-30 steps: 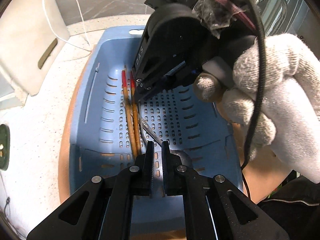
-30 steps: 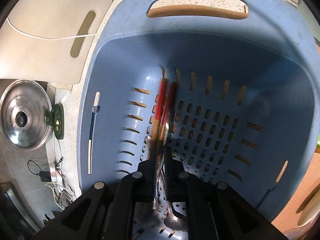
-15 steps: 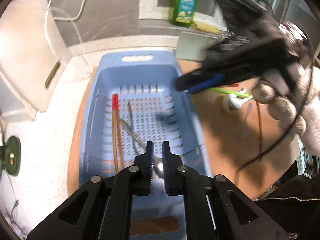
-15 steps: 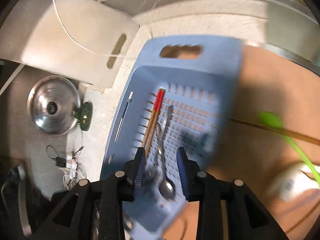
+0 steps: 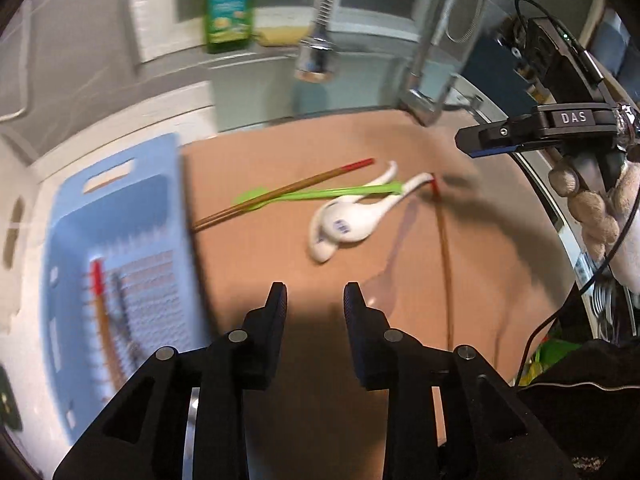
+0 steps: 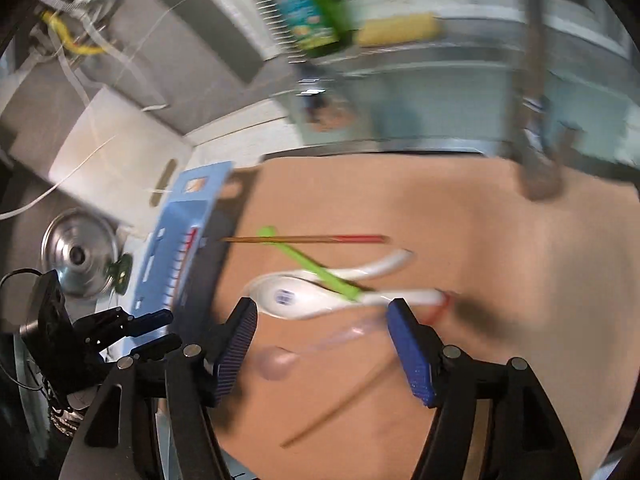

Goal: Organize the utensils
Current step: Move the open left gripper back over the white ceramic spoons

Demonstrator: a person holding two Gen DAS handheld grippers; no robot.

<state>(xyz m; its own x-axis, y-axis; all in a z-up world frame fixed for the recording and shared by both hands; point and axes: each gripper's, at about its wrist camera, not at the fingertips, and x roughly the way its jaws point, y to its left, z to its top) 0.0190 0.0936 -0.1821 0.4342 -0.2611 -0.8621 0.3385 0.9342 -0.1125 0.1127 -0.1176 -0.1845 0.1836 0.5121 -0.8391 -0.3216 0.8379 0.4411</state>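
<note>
We have both tongs up over the brown board (image 5: 320,392) on the table, frames blurred; left tongs (image 5: 315,300) part open with nothing between the pads, jaws have just been opening; right tongs (image 6: 322,320) spread wider, also empty, jaws just been opening too, and in the left view they show at upper right (image 5: 486,142) in a white-gloved hand (image 5: 600,216). Blue basket (image 5: 116,240) sits at the left edge of the board and holds red-tipped chopsticks (image 5: 100,304) plus a dark metal utensil (image 5: 120,300) beside them. On the board, well apart from the basket: a second pair of red-tipped chopsticks (image 5: 288,192) lying across a green spoon (image 5: 320,194), two white ceramic spoons (image 5: 352,220) overlapping, a clear spoon (image 5: 384,292) near the left tongs, one more chopstick (image 5: 444,256) running toward us. Green bottle (image 5: 228,4) and faucet (image 5: 320,52) at the back
</note>
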